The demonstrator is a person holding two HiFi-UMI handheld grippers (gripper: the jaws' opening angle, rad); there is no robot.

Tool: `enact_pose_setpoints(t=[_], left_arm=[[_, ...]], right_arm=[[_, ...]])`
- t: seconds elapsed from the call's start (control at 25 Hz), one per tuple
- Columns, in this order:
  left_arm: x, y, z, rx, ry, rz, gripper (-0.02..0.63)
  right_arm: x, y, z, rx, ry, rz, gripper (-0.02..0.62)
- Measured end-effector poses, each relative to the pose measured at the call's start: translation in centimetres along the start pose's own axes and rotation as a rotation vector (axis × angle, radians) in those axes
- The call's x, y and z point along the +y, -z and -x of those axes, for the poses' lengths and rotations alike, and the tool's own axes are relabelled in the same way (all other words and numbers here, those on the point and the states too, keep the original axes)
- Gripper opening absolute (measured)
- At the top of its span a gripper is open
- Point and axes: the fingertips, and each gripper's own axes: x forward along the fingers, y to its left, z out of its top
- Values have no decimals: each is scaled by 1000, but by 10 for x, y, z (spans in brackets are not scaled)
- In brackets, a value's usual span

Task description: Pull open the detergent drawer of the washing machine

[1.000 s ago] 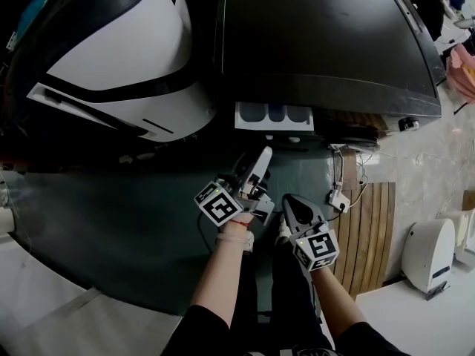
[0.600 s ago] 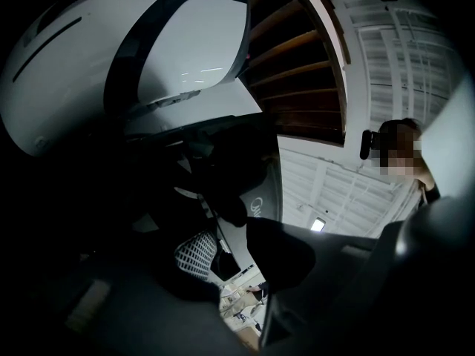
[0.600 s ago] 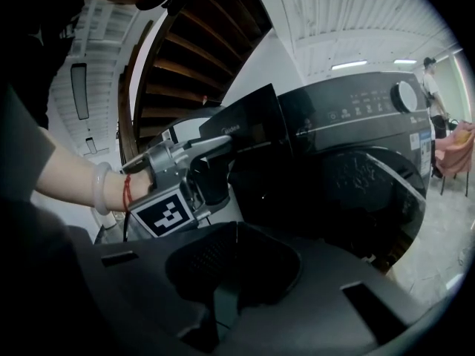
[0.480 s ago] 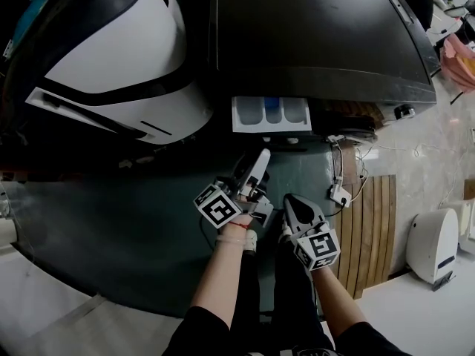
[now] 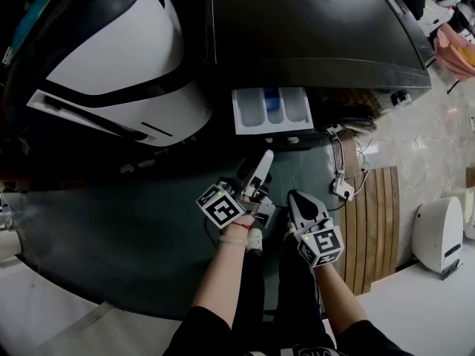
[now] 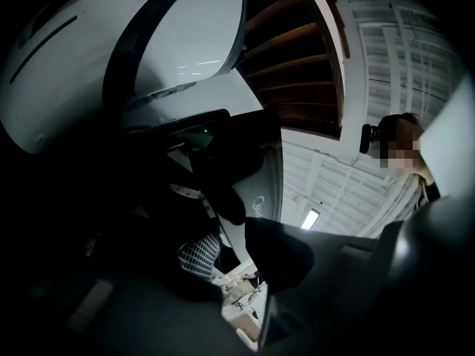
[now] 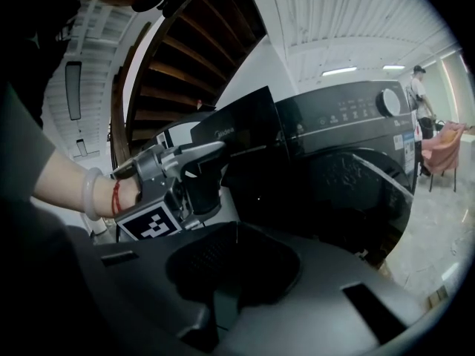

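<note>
The white detergent drawer [image 5: 272, 110] stands pulled out of the black washing machine [image 5: 312, 28], its compartments showing, one of them blue. My left gripper [image 5: 265, 158] hangs just short of the drawer's front and points at it without touching. Its jaws have just been closing, and they stand open with nothing between them [image 6: 249, 225]. My right gripper [image 5: 295, 197] is lower and to the right, shut and empty [image 7: 236, 232]. In the right gripper view the left gripper [image 7: 178, 173] is held before the machine's dark front [image 7: 349, 154].
A large white and black rounded machine [image 5: 111, 58] stands left of the washer. A power strip [image 5: 342, 188] with cables lies on a slatted wooden board [image 5: 371, 213] at the right, and a white appliance [image 5: 438, 236] beyond it. The floor [image 5: 111, 221] is dark green.
In the head view more of the open drawer shows than before. My left gripper has shifted slightly in front of it. The right gripper has hardly moved.
</note>
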Motion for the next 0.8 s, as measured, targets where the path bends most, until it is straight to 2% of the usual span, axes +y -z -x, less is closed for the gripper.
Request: enact_pose_setpoints(t=[0.56,0.8], left_arm=[[-9,15,17,65,18,22,86],[-15,22,23,115,11,-28,84]], right_arm=[[16,2,22,-40,77,-34,12],[16,7,21,-27,56,-27,12]])
